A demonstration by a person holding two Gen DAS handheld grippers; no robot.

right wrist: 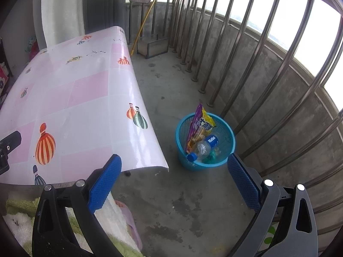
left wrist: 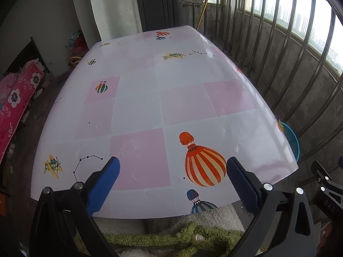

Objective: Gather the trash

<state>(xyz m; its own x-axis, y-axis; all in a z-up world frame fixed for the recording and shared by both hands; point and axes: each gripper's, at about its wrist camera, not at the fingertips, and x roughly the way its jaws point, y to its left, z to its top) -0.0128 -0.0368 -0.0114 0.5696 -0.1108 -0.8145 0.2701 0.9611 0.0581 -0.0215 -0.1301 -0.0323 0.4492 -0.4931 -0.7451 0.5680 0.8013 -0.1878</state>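
A blue mesh waste basket (right wrist: 225,132) stands on the concrete floor right of the table. In it lie a clear plastic bottle with a blue cap (right wrist: 202,148) and a purple and yellow snack wrapper (right wrist: 201,122). My right gripper (right wrist: 173,169) is open and empty, above the floor just short of the basket. My left gripper (left wrist: 172,171) is open and empty, over the near edge of the table (left wrist: 150,98). The table's pink and white balloon-print cloth bears no loose items. The basket's rim (left wrist: 292,139) peeks past the table's right edge in the left wrist view.
A steel railing (right wrist: 246,64) on a low concrete wall runs along the right. A broom handle (right wrist: 145,19) leans at the back by a small metal frame (right wrist: 153,47). A pink floral cloth (left wrist: 15,107) lies at left. A green and white fleece (left wrist: 182,233) is below the grippers.
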